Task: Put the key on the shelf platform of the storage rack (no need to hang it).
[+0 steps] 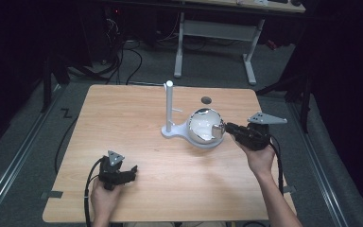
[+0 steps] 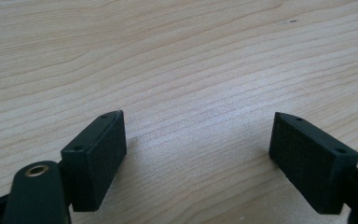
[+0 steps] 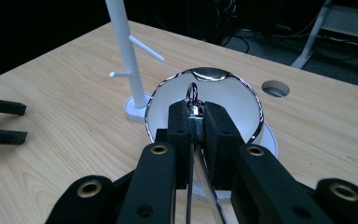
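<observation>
A shiny metal cup [image 1: 203, 126] with a white inside lies tipped on its side, its mouth facing my right gripper [image 1: 227, 128]. It is over the round white base [image 1: 179, 132] of a white peg stand [image 1: 169, 104]. In the right gripper view the right gripper [image 3: 196, 112] is shut on the cup's metal handle [image 3: 194, 119], whose ring [image 3: 192, 92] sticks up above the pads, and the cup [image 3: 223, 93] sits just beyond. My left gripper [image 1: 128, 173] rests low at the table's front left, open. Between its pads [image 2: 98, 154] there is bare wood.
The wooden table [image 1: 123, 123] has a round cable hole [image 1: 206, 100] behind the cup. The stand's side pegs [image 3: 144, 46] stick out toward the cup. My left gripper [image 3: 4, 122] lies far to the left. Dark floor, cables and a desk frame [image 1: 217, 33] lie beyond.
</observation>
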Tool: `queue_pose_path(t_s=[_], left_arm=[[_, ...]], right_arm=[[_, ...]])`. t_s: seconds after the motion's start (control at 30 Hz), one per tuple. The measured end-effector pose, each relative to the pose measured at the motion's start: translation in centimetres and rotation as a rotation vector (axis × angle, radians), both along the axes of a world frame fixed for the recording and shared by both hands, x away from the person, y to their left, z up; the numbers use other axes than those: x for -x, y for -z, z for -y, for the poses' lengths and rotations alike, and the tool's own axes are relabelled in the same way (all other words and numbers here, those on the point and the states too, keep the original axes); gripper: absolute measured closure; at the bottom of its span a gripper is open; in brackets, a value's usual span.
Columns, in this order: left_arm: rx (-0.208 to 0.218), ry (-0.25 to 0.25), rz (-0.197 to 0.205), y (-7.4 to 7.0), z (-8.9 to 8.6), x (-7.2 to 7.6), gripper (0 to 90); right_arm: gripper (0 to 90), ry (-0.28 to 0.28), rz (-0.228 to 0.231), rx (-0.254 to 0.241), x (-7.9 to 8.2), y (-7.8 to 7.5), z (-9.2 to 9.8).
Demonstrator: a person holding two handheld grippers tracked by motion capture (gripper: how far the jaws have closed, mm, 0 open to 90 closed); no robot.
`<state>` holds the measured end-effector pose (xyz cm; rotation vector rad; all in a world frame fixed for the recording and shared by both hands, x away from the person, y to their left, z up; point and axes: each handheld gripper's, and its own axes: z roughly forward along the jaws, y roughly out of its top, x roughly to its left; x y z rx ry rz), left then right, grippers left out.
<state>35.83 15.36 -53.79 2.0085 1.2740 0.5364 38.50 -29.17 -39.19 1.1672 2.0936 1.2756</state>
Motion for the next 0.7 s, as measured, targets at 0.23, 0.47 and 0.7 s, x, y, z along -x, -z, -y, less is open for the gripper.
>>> queue_pose_path(t_s=[0.23, 0.47, 0.7], left_arm=[[0.000, 0.000, 0.000, 0.0, 0.0, 0.0, 19.2], [0.000, 0.000, 0.000, 0.0, 0.0, 0.0, 19.2], [0.000, 0.000, 0.000, 0.0, 0.0, 0.0, 19.2]], right_arm=[[82.3, 0.017, -0.017, 0.001, -1.2, 0.4, -0.3], [82.3, 0.036, -0.032, 0.012, -2.1, 1.0, -0.6], [82.3, 0.050, -0.050, 0.018, -3.1, 1.8, -0.9]])
